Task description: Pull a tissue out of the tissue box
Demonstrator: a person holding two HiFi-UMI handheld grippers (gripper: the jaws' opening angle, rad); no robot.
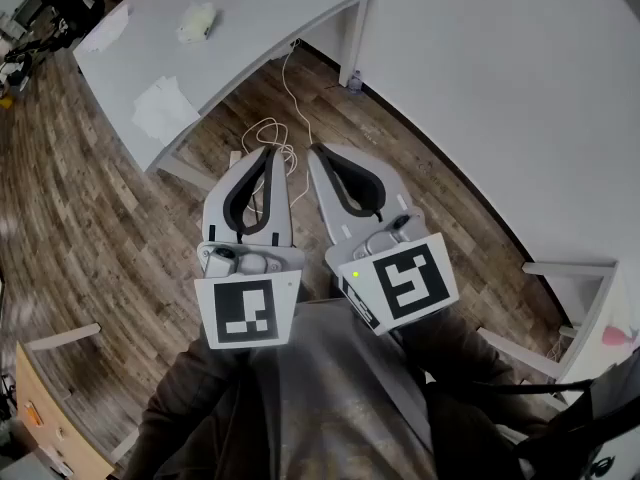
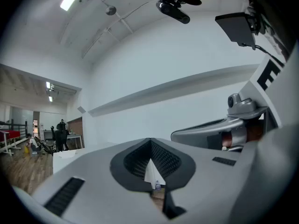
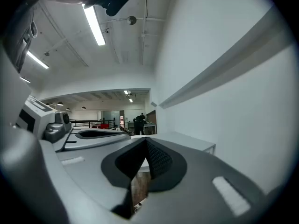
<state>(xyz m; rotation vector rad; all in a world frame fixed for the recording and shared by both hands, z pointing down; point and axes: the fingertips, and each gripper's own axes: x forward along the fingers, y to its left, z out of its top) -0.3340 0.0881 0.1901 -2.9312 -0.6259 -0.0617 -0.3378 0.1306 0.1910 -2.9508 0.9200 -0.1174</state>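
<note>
Left gripper (image 1: 268, 152), a grey two-jaw tool with black ribbed pads and a square-marker cube at its rear: closed, tips pressed together, only a diamond-shaped gap behind them, nothing held. Sits close to the chest and points level, away from the body. Right gripper (image 1: 318, 152), same build, just beside it on the right: also closed tip to tip and empty. Angles slightly away from its neighbour, so the two marker cubes stand apart without touching. Dark brown sleeves (image 1: 190, 408) directly behind both tools.

Below both sets of jaws, brown wood-plank floor (image 1: 100, 228). Just ahead of the tips, a thin white cable (image 1: 286, 73) in loose loops on the planks, running on towards a long pale grey table (image 1: 250, 28).

Table well ahead and to the left of the left gripper. On its top, far from either tool, a pale yellowish crumpled lump (image 1: 197, 21); too small to tell whether a tissue box or loose tissue. Nearer along the same top, towards the left gripper, flat white sheets of paper (image 1: 160, 108).

Ahead and to the right of the right gripper, a plain white wall (image 1: 500, 88). Further right and a little behind the jaws, a white table frame (image 1: 570, 268) against that wall.
</note>
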